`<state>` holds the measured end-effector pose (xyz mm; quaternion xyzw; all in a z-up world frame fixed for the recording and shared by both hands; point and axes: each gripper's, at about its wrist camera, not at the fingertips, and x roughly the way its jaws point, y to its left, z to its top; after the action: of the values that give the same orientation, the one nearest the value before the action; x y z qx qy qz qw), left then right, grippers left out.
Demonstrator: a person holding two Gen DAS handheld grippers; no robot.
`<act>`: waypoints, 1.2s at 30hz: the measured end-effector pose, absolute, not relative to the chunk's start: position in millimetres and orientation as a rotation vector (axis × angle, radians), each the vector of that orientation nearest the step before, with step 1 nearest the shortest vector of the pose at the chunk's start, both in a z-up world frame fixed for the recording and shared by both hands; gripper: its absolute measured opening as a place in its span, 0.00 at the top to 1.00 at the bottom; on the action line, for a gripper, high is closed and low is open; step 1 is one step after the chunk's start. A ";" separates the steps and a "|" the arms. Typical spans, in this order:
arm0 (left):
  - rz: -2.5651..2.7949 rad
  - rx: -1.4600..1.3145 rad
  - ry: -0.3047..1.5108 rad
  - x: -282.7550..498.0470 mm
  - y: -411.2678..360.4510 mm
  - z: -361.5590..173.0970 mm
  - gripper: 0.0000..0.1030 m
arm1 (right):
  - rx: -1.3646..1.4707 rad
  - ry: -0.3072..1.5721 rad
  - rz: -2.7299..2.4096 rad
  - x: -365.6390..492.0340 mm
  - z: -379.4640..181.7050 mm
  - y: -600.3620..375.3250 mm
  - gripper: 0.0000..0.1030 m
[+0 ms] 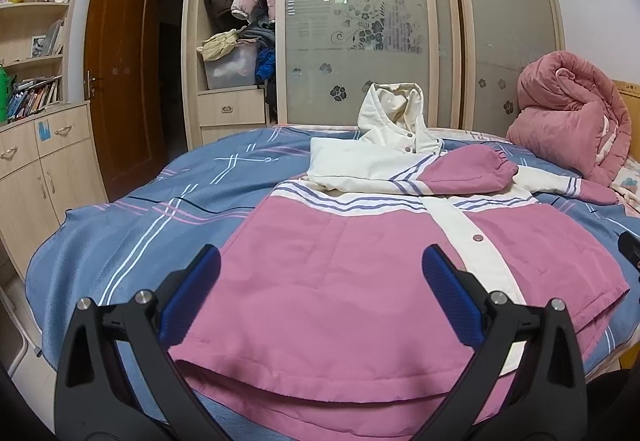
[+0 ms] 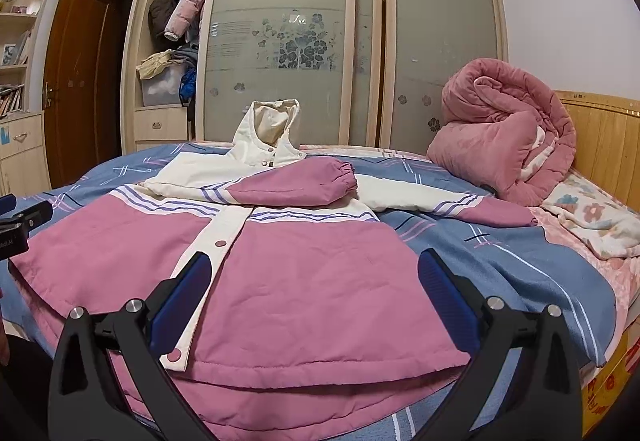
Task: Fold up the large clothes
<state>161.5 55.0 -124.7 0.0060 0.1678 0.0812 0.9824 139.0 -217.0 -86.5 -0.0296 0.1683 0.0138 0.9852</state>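
While both tools (image 1: 320,295) (image 2: 314,301) gape, the jacket (image 1: 340,261) (pink, white) lies flat.

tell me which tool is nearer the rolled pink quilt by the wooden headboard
Right. The right tool hovers open over the jacket's hem half on the rolled pink quilt side; the left tool hovers open over the far half.
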 end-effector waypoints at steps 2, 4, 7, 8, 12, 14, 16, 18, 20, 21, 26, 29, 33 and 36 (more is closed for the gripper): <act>0.164 0.017 0.333 161.3 54.6 -124.9 0.02 | -0.053 0.338 0.025 139.0 -86.4 -218.5 0.01; 0.164 0.018 0.329 160.3 55.2 -124.9 0.02 | -0.049 0.342 0.022 139.4 -86.4 -220.3 0.01; 0.163 0.012 0.329 160.4 57.1 -125.2 0.02 | -0.038 0.345 0.018 139.4 -86.3 -223.0 0.01; 0.162 0.008 0.330 160.9 57.7 -125.3 0.02 | -0.036 0.345 0.017 139.4 -86.0 -224.2 0.01; 0.159 -0.001 0.334 162.2 60.0 -125.5 0.02 | -0.040 0.346 0.015 139.0 -86.0 -224.9 0.01; 0.159 -0.001 0.333 162.0 60.0 -125.5 0.02 | -0.043 0.346 0.013 139.0 -85.8 -225.7 0.01; 0.158 -0.003 0.333 162.3 60.1 -125.8 0.02 | -0.041 0.348 0.013 139.1 -86.1 -226.6 0.01; 0.155 -0.006 0.335 162.8 60.5 -125.7 0.02 | -0.036 0.350 0.012 139.1 -86.2 -227.7 0.01; 0.149 -0.016 0.338 162.8 62.7 -125.6 0.02 | -0.029 0.353 0.011 139.4 -86.1 -229.8 0.01; 0.146 -0.021 0.339 162.7 63.5 -125.5 0.02 | -0.025 0.355 0.011 139.7 -86.1 -231.1 0.01; 0.143 -0.027 0.338 163.8 64.4 -125.5 0.02 | -0.027 0.363 0.008 141.4 -86.2 -231.4 0.01; 0.144 -0.029 0.340 164.0 64.9 -126.1 0.02 | -0.035 0.365 0.007 142.7 -86.2 -229.9 0.01; 0.144 -0.029 0.340 164.1 65.8 -126.0 0.02 | -0.033 0.367 0.007 142.9 -86.3 -229.9 0.01; 0.143 -0.029 0.338 164.3 66.1 -125.9 0.02 | -0.033 0.366 0.006 142.8 -86.0 -229.8 0.01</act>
<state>164.3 66.1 -125.9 -0.0143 0.1682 0.0712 0.9831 142.8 -229.8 -86.0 -0.0166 0.1820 0.0032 0.9831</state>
